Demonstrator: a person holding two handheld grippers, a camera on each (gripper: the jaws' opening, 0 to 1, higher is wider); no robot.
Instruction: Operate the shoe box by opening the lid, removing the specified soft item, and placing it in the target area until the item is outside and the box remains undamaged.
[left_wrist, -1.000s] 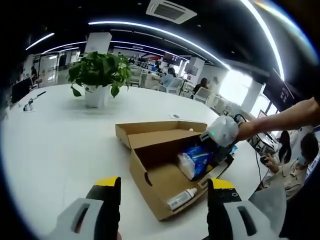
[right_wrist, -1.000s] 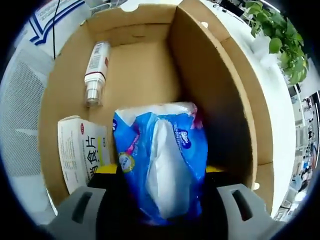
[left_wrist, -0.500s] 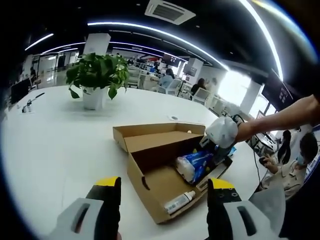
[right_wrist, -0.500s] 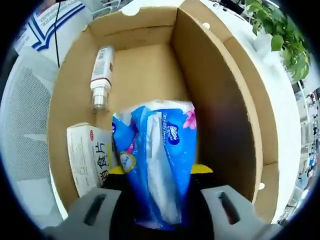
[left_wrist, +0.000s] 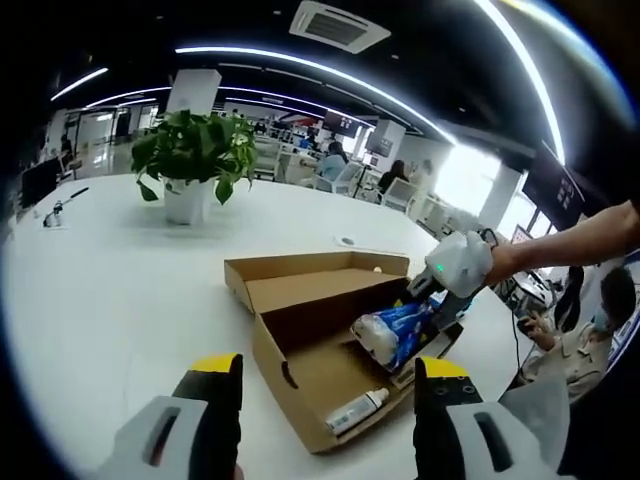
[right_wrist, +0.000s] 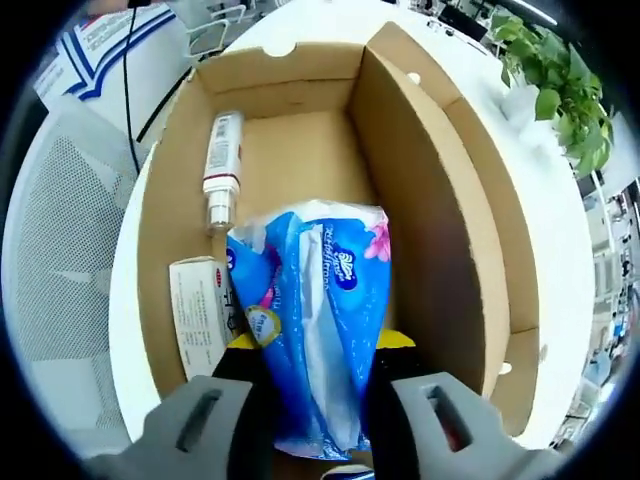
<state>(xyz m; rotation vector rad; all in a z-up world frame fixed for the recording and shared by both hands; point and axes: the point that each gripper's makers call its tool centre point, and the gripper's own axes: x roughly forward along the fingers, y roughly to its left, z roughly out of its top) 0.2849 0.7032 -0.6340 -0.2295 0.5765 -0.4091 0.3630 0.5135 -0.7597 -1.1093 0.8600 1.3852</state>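
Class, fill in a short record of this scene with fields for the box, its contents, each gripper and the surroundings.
box: cardboard shoe box, lid folded open, on a white table
held item: blue tissue pack, pinched and raised above the box floor
left in box: small bottle, white carton
right gripper: shut on the tissue pack
left gripper: open, holding nothing, short of the box
surroundings: potted plant on the table, office behind
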